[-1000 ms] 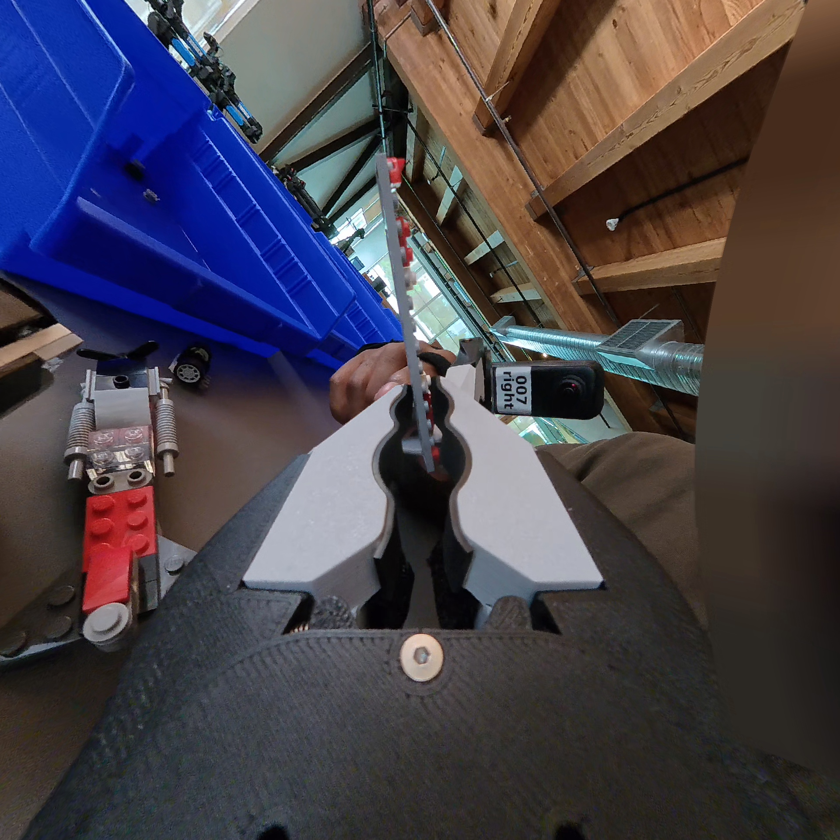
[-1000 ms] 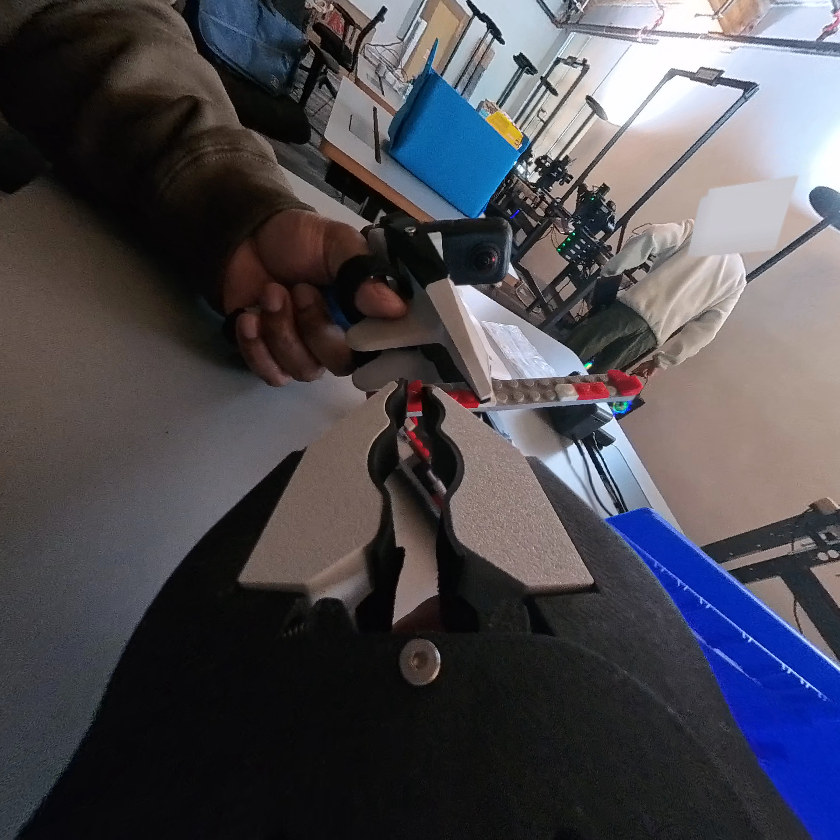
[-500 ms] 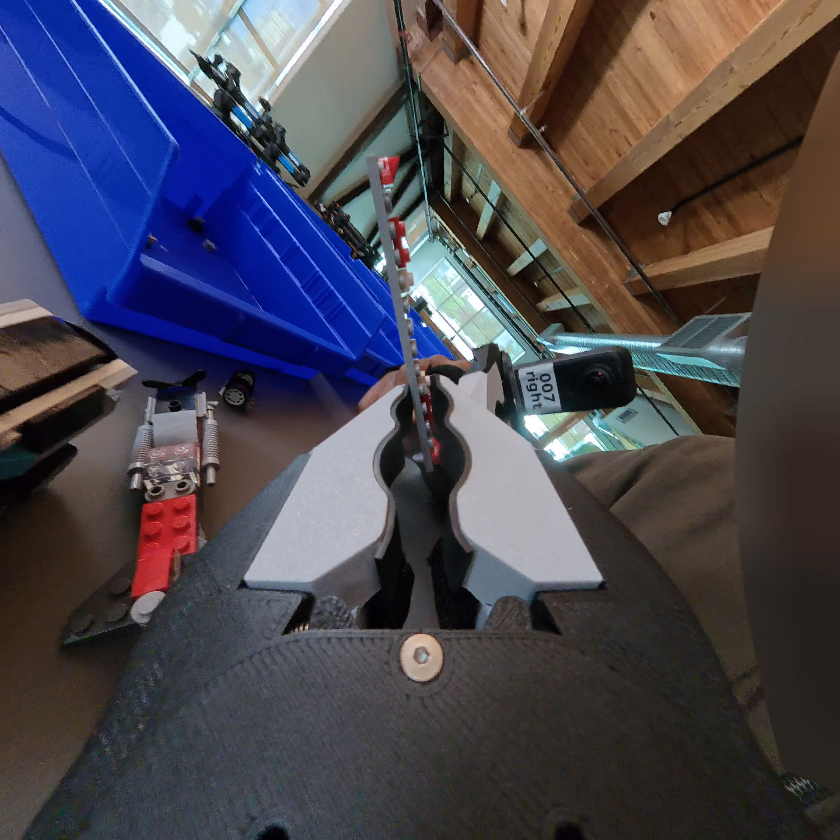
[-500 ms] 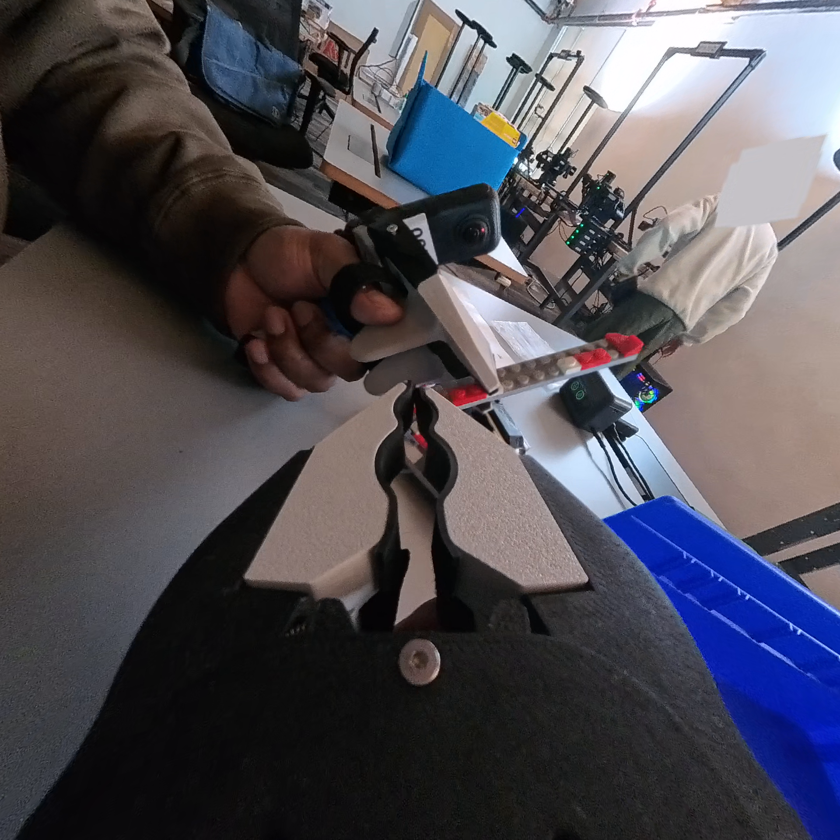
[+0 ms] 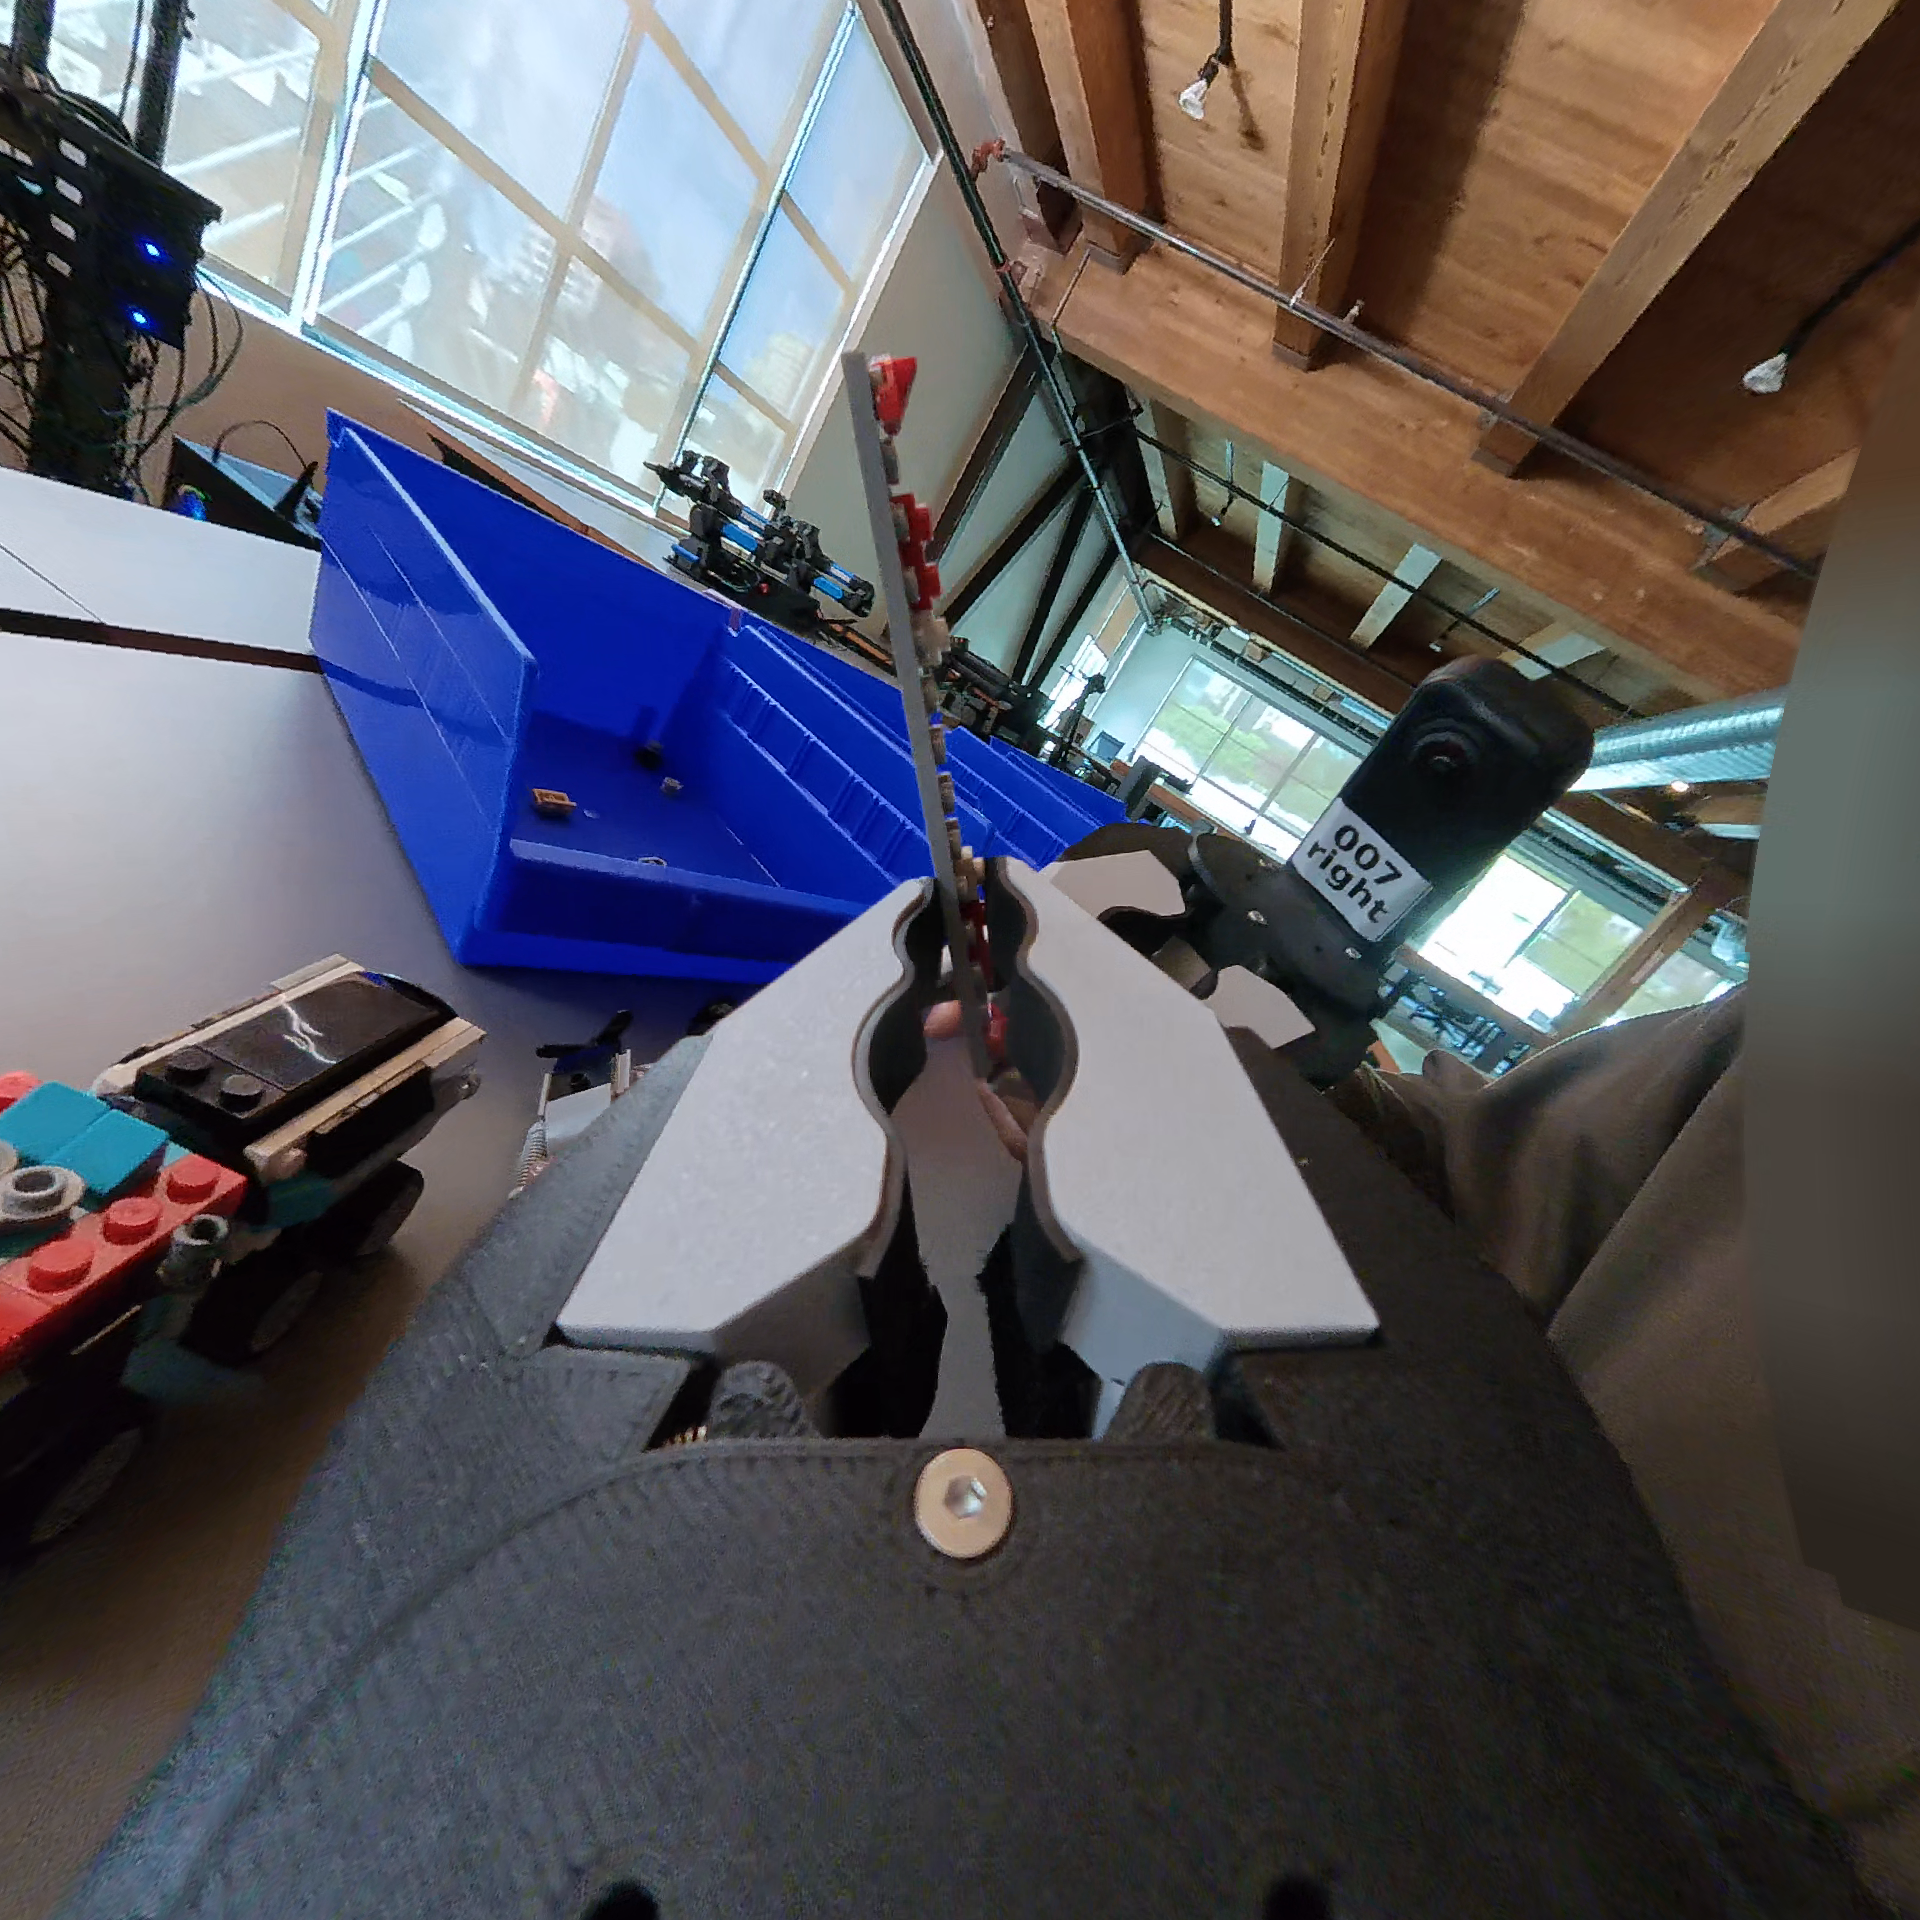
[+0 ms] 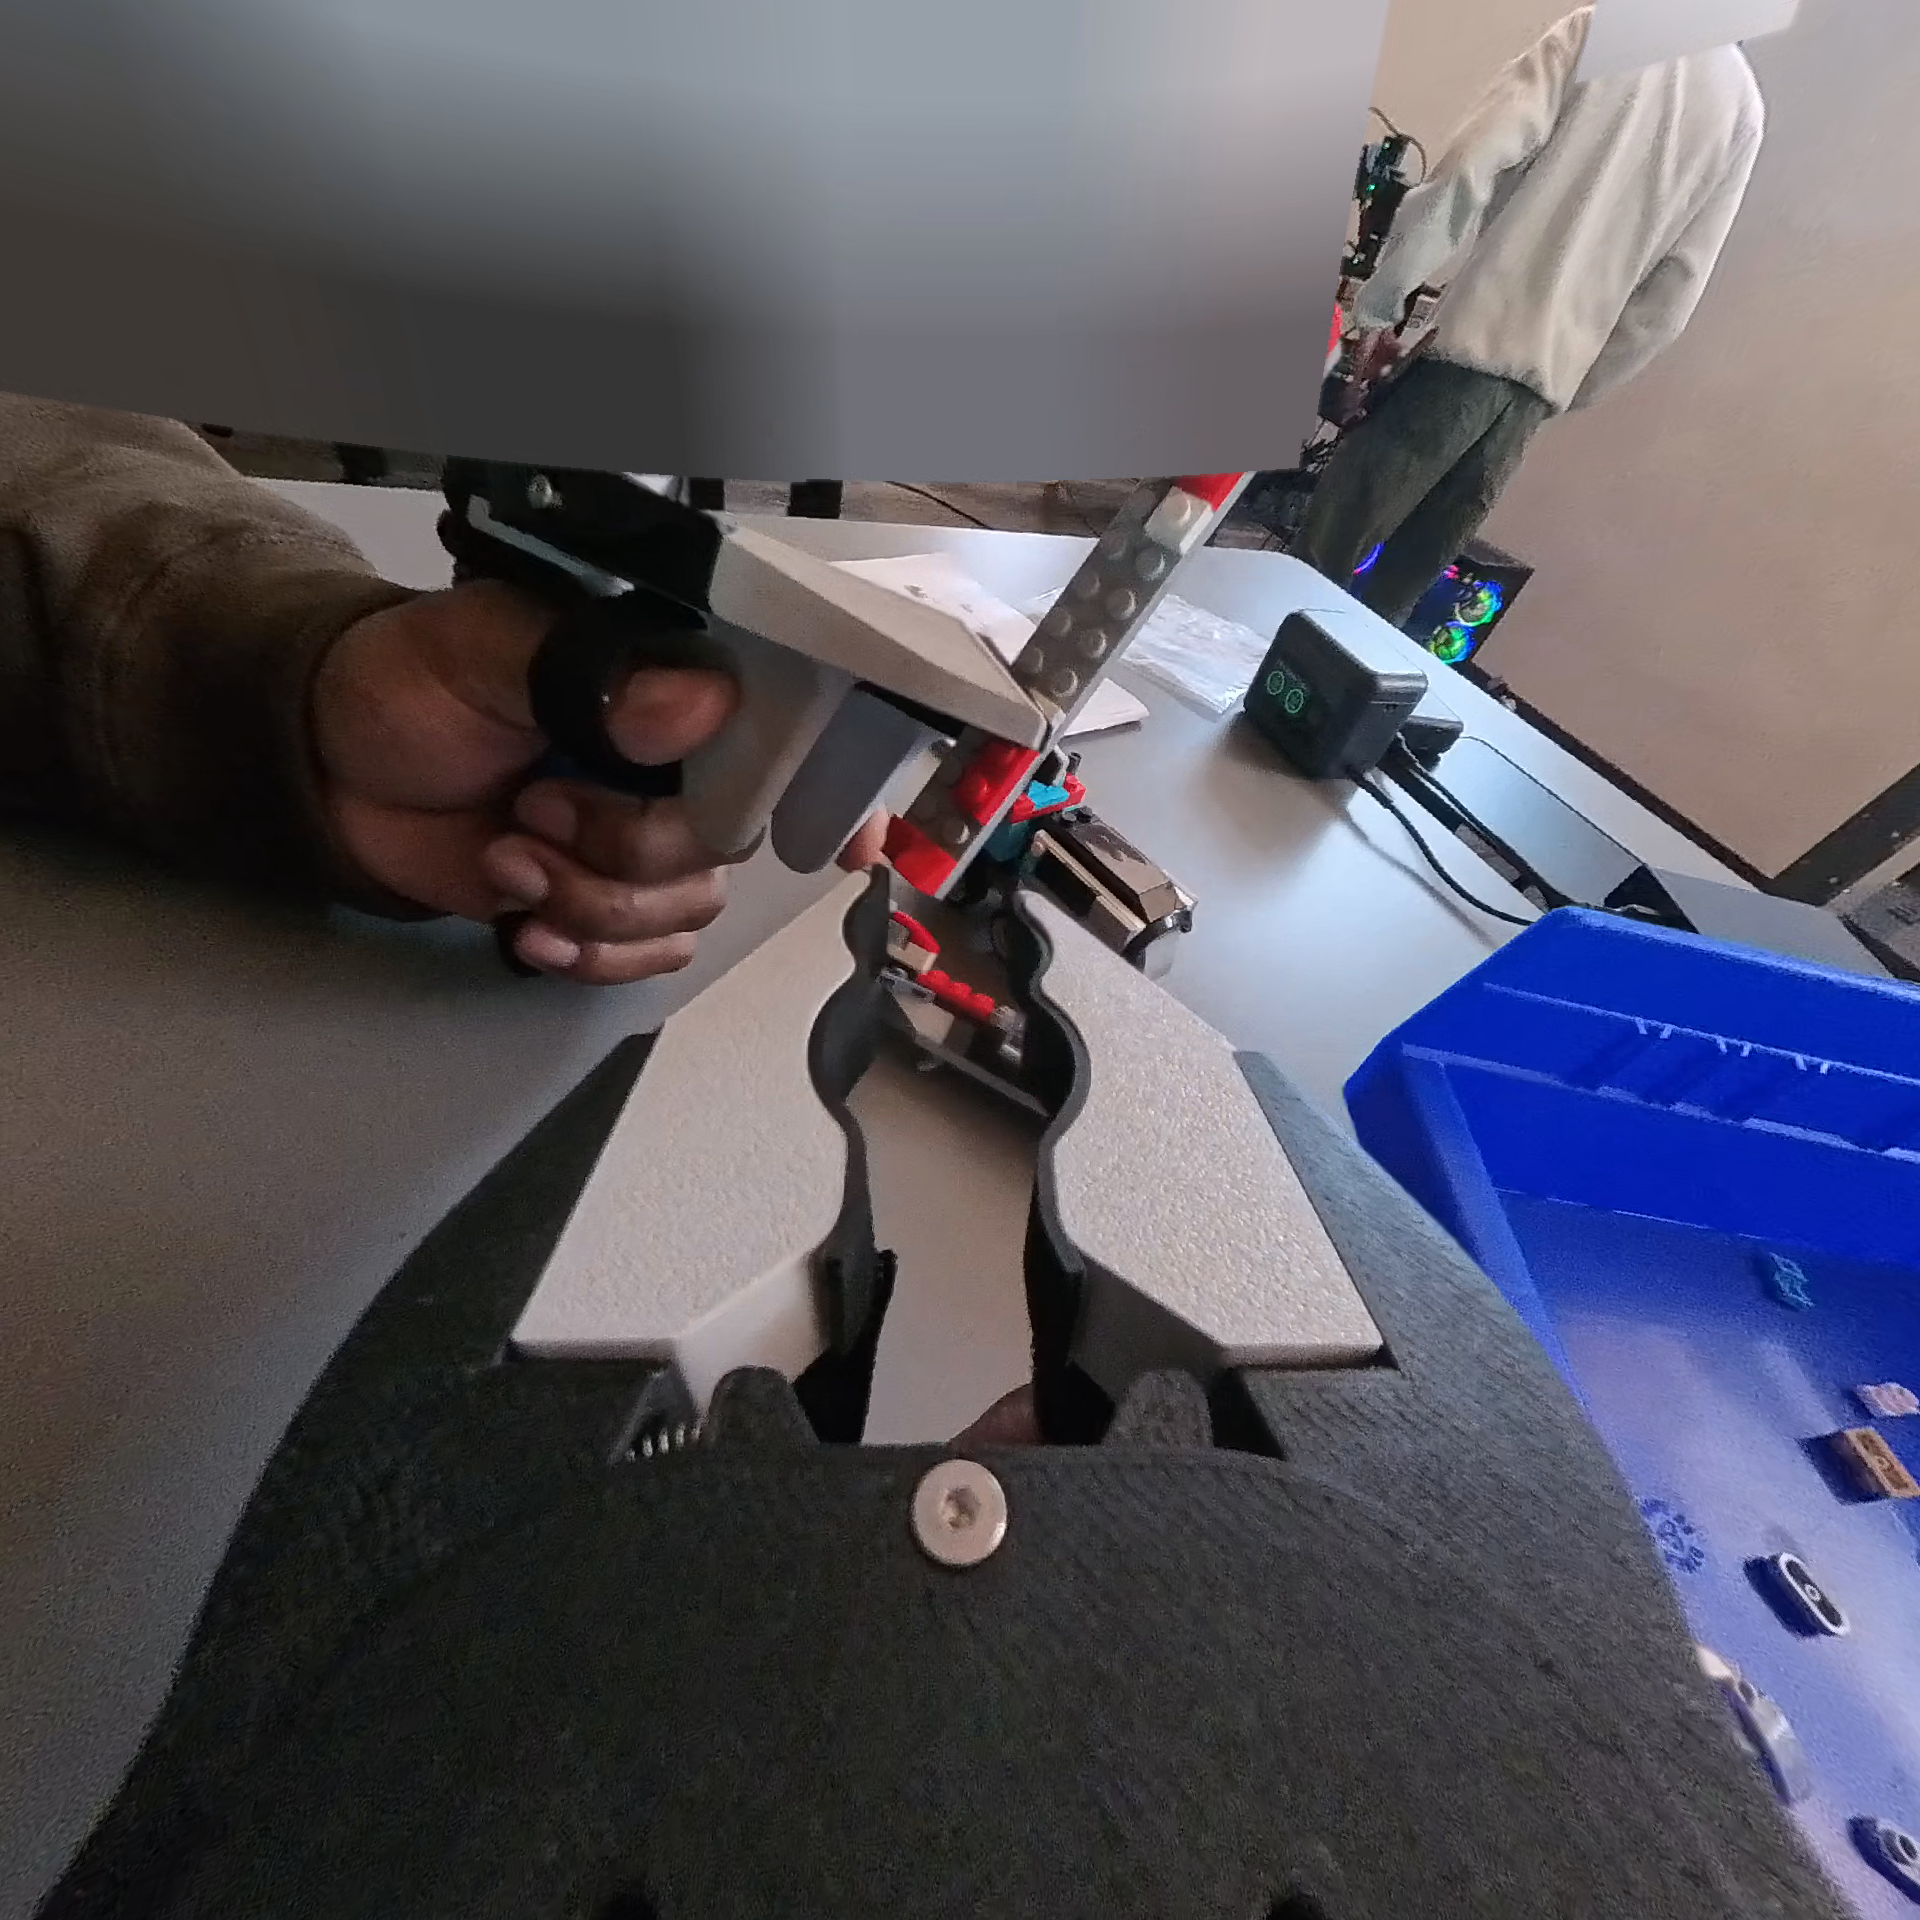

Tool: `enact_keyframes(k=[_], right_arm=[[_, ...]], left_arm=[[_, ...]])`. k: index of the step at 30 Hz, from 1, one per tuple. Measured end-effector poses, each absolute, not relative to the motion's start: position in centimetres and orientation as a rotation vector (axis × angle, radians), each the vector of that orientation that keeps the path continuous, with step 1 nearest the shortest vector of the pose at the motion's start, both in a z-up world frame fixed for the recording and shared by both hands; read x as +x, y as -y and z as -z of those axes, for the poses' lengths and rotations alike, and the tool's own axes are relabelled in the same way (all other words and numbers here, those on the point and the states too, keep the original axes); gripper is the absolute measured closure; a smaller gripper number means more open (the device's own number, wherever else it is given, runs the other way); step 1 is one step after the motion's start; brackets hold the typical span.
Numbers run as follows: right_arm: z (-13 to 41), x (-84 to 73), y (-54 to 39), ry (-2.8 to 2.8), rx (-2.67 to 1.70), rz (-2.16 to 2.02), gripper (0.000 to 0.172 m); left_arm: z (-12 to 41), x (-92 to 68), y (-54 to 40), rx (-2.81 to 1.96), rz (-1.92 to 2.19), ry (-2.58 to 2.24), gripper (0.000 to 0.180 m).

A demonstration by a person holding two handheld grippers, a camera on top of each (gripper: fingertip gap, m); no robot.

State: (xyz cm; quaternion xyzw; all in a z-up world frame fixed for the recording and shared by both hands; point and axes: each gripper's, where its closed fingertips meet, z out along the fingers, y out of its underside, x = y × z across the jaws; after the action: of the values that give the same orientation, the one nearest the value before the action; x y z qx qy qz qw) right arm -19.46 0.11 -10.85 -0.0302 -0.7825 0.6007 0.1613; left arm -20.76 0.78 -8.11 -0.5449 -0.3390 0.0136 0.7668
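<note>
The left tool (image 5: pixel 961 894), frame centre, clamps a grey studded strip (image 5: pixel 902 634) edge-on, while only the right view shows its stud face and the right tool (image 6: pixel 940 914) parted, gripping nothing, above the tabletop (image 6: pixel 260 1091).

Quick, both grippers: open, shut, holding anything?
Left gripper: shut on the grey plate.
Right gripper: jaws open, holding nothing; brick pieces on the table show between them.

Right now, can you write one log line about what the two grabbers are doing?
left gripper: clamps grey studded plate | right gripper: open, holds nothing | near: toy car, blue bin
</note>
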Motion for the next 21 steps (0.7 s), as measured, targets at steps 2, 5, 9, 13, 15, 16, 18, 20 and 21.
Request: enact_keyframes(k=[2, 5, 9, 13, 15, 16, 18, 20, 21], right_arm=[[10.62, -19.2, -0.1, 2.236, -0.083, -1.726, 0.155], [10.6, -18.97, -0.02, 2.244, -0.083, -1.719, 0.161], [10.94, -19.08, -0.01, 2.255, -0.089, -1.68, 0.162], [11.16, -19.12, 0.01, 2.25, -0.079, -1.653, 0.164], [11.16, -19.15, 0.03, 2.235, -0.074, -1.649, 0.164], [11.18, -19.15, 0.02, 2.233, -0.076, -1.653, 0.164], [11.12, -19.13, 0.02, 2.237, -0.088, -1.679, 0.165], [11.01, -19.06, 0.0, 2.247, -0.105, -1.719, 0.166], [10.89, -19.0, -0.01, 2.252, -0.117, -1.748, 0.166]], left_arm=[[8.14, -20.76, -0.81, -1.194, -0.056, 0.732, 0.171], [8.17, -20.7, -0.9, -1.2, -0.074, 0.727, 0.171], [8.4, -20.77, -0.95, -1.199, -0.052, 0.741, 0.171], [8.65, -20.87, -0.95, -1.209, -0.046, 0.756, 0.171], [8.71, -20.96, -0.84, -1.216, -0.054, 0.762, 0.171], [8.76, -21.01, -0.81, -1.22, -0.06, 0.765, 0.171], [8.8, -21.08, -0.72, -1.226, -0.071, 0.767, 0.171], [8.83, -21.17, -0.61, -1.234, -0.084, 0.769, 0.171], [8.87, -21.25, -0.53, -1.235, -0.091, 0.772, 0.17]])
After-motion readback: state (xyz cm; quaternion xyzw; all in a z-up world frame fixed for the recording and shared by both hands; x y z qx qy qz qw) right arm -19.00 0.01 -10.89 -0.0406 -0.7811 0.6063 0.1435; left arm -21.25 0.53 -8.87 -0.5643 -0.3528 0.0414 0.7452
